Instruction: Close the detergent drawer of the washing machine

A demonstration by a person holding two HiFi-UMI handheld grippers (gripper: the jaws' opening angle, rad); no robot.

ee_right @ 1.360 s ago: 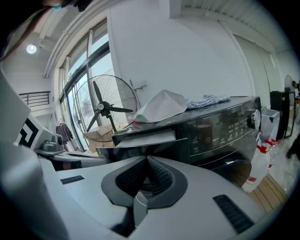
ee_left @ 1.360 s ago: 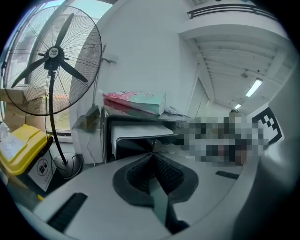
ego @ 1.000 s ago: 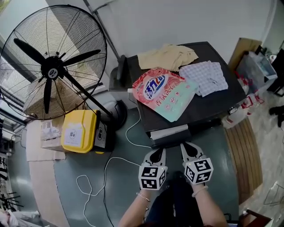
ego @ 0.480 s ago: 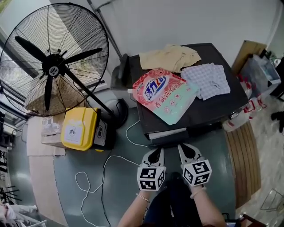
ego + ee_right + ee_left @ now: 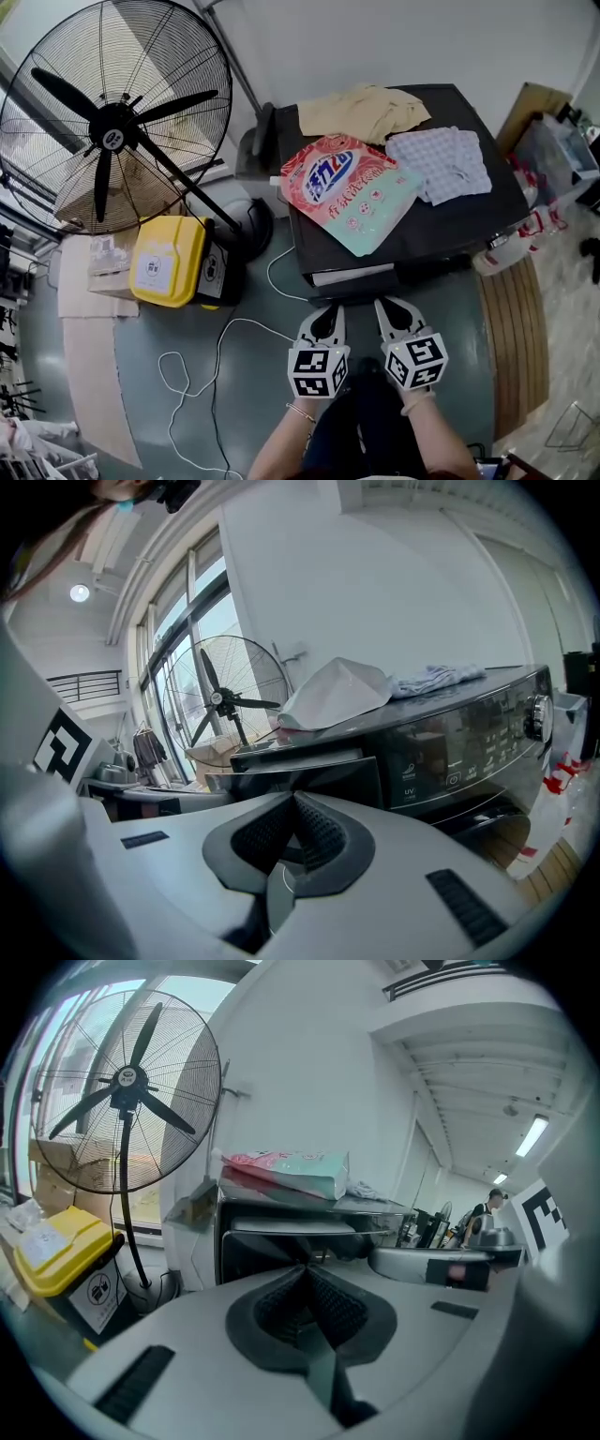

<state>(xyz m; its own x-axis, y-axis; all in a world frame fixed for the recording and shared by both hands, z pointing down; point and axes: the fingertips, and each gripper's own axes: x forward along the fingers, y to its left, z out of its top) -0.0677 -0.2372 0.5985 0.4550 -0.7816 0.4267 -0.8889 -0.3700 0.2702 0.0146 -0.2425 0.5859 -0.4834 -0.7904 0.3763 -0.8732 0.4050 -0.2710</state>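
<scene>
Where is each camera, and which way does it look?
Head view: on the person's head, looking steeply down at the washing machine and fan; shows forearms, left tool, right tool.
Left gripper view: on the left tool, looking along its shut jaws at the drawer.
Right gripper view: on the right tool, looking along its shut jaws at that drawer.
All three share the fan and drawer.

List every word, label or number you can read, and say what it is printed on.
"UV": washing machine control panel; its other labels are too small.
Detergent bag: Chinese brand print, too blurred to read.
Yellow bin: white label, too small to read.
</scene>
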